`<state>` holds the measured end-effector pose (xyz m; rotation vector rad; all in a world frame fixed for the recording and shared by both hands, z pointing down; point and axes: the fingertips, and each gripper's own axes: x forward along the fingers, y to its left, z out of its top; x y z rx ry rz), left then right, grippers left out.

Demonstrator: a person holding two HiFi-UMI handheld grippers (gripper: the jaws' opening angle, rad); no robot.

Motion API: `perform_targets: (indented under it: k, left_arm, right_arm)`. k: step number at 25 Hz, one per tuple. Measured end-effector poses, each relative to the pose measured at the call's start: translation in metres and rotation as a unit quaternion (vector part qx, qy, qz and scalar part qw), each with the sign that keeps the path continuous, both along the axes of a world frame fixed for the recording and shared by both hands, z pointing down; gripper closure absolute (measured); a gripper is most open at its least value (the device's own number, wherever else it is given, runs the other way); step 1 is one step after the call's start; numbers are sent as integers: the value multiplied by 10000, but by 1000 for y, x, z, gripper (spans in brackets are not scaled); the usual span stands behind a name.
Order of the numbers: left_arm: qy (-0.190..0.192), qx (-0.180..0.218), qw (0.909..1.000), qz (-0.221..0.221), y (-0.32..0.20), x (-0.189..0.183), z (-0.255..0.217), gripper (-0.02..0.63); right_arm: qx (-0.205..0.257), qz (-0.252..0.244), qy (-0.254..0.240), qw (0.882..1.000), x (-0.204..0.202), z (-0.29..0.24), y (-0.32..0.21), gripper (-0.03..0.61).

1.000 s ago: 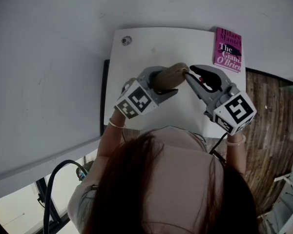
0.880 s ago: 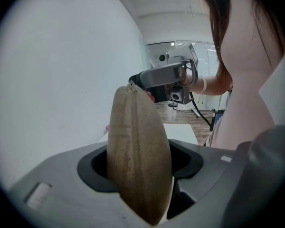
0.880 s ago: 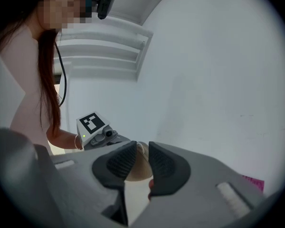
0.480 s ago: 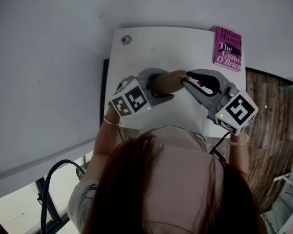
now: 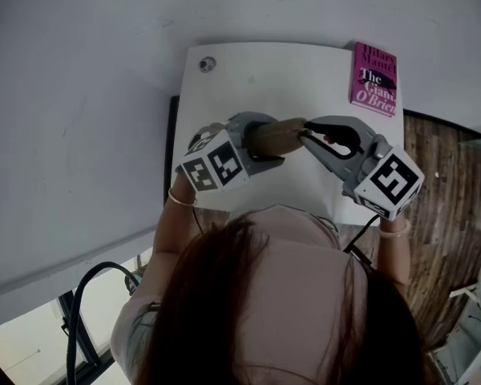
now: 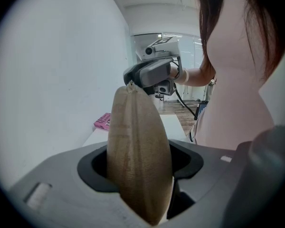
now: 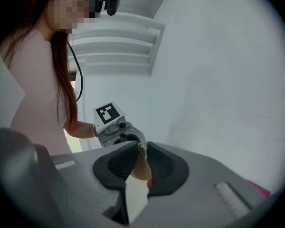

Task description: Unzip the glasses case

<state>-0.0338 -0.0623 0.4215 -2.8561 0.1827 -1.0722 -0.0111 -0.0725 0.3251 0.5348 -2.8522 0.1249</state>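
The tan, oval fabric glasses case is held above the white table in the head view, spanning the left gripper and the right gripper. The left gripper view shows its jaws clamped across the case body. The right gripper view shows its jaws pinched on the case's tip, probably at the zip pull. No seam gap is visible, so unzipping appears not yet begun.

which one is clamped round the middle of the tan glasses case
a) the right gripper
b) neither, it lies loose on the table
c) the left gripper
c: the left gripper is shut round the middle of the glasses case, holding it off the table, while the right gripper only nips its end.
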Motion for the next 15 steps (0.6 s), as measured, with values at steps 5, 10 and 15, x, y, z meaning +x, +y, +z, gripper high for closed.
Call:
perform_targets:
  k: [5, 10, 15]
  left_arm:
    - [-163, -94, 9998, -27, 0, -2, 3, 325]
    - [-192, -120, 9997, -120, -2, -3, 2, 325]
    - [-222, -74, 9996, -180, -5, -3, 0, 325]
  right_arm:
    - [134, -6, 83, 9999, -1, 0, 1, 531]
    - [249, 71, 108, 9996, 0, -1, -1, 569]
    - [337, 144, 96, 9993, 0, -2, -3, 571]
